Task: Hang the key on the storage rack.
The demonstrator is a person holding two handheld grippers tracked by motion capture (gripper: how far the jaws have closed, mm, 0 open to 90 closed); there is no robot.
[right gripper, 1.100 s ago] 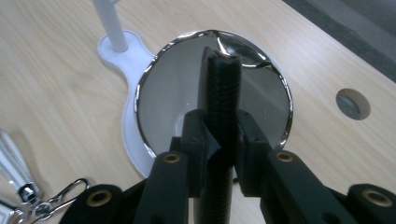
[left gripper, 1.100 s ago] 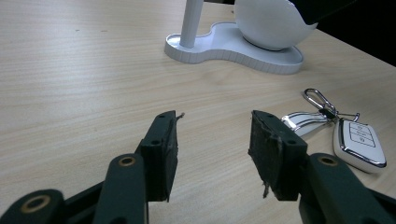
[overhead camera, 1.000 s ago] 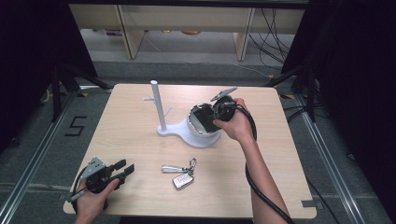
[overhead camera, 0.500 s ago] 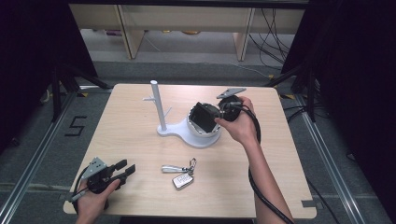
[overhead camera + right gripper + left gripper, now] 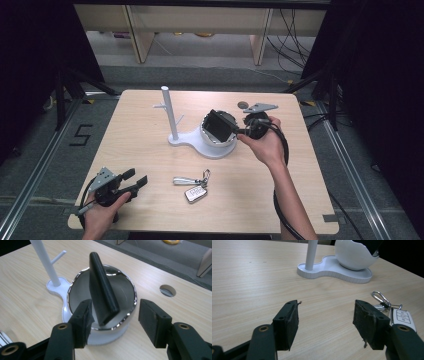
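A flat black case (image 5: 219,126) stands on edge, tilted, in the chrome-rimmed bowl (image 5: 206,139) of a white stand (image 5: 181,138) with an upright post (image 5: 167,107). My right gripper (image 5: 240,131) hovers just right of the bowl. Its jaws have just been opening. In the right gripper view the black case (image 5: 101,293) sits ahead of the right gripper (image 5: 116,308), near the left pad but not pressed. At the table's front left, my left gripper (image 5: 136,183) rests low; its jaws have just been opening, with nothing between them (image 5: 325,307). A key fob on a carabiner (image 5: 194,186) lies between the hands.
The key fob (image 5: 399,316) lies close to the left gripper's right jaw. A round cable hole (image 5: 242,105) sits in the tabletop behind the right hand. Bare wood stretches left of the stand. Shelving and cables lie beyond the far edge.
The right gripper has let go of the black case, widened its jaws and drawn back to the right from the bowl. The case stays leaning in the bowl. The left hand has kept its place.
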